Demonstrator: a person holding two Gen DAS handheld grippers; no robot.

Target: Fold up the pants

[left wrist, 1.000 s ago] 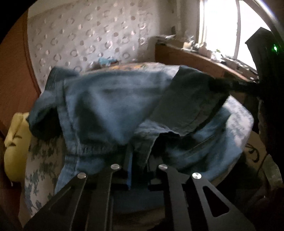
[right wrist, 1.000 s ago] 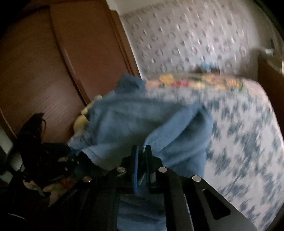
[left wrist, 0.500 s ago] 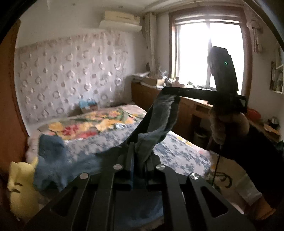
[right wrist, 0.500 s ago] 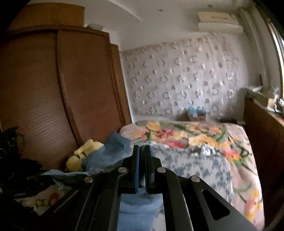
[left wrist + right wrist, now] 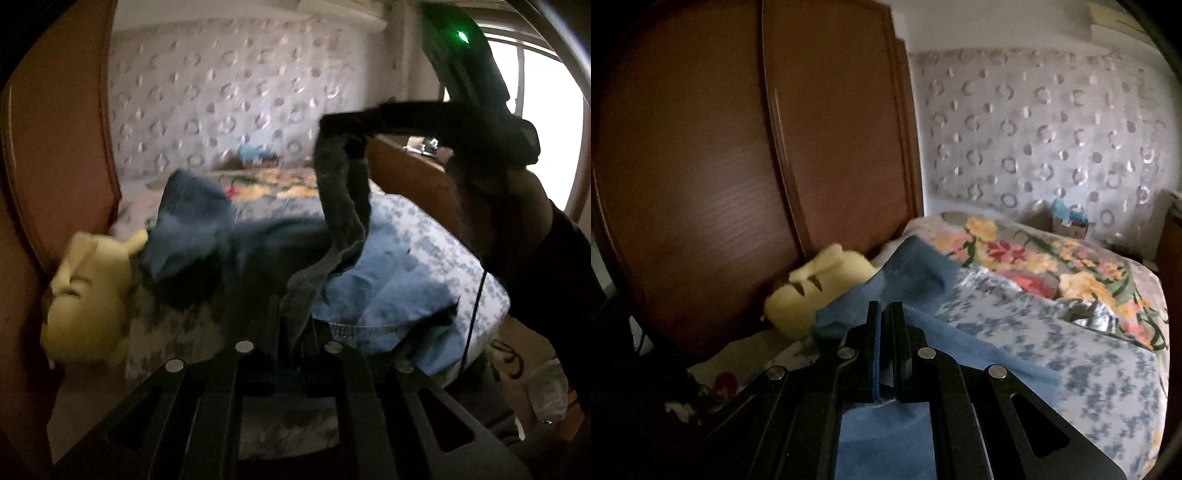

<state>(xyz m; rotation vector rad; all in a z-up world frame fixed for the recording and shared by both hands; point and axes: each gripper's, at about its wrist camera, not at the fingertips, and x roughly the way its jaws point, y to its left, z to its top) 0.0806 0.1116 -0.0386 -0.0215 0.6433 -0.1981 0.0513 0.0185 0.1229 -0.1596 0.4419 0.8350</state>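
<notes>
Two grippers, each clamped on denim: left gripper (image 5: 291,341) pinches a dark edge of the blue pants (image 5: 388,284); right gripper (image 5: 884,350), raised alongside, pinches the same edge. Pants hang between them, the rest draped on the floral-sheeted bed (image 5: 1089,354). Yellow plush toy (image 5: 88,295) beside the brown wardrobe (image 5: 720,166).

Each camera sits just behind its own two fingers, looking forward and downward along them, close over the bed (image 5: 424,236). The left one faces the patterned wall (image 5: 221,103) and window side; the right faces the wardrobe (image 5: 738,147). Both share the pants (image 5: 923,273) and yellow plush toy (image 5: 88,295).
</notes>
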